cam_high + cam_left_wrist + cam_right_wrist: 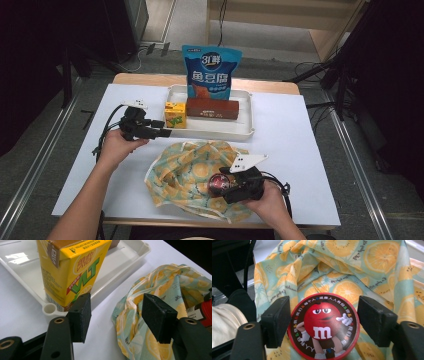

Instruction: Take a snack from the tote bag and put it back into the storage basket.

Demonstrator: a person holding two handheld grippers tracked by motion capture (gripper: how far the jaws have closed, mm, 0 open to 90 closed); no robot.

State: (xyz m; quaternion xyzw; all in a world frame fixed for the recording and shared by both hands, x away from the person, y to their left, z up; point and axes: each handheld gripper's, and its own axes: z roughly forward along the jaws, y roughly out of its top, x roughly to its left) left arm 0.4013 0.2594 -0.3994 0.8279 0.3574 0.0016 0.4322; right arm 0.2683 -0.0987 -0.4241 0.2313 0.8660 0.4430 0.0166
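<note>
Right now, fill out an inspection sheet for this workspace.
Surface: white table, wooden edge at the back.
Job's things: round M&M's tin standing on the lemon-print cloth.
Clutter: white tray holding a yellow drink carton, a brown box and a blue snack bag.
Grippers: right gripper with jaws open either side of the tin, small gaps showing; left gripper open, nothing between its jaws, near the tray corner.
Cables: black cable trailing from the left gripper.
Surroundings: grey floor, floor cables, dark stands.
</note>
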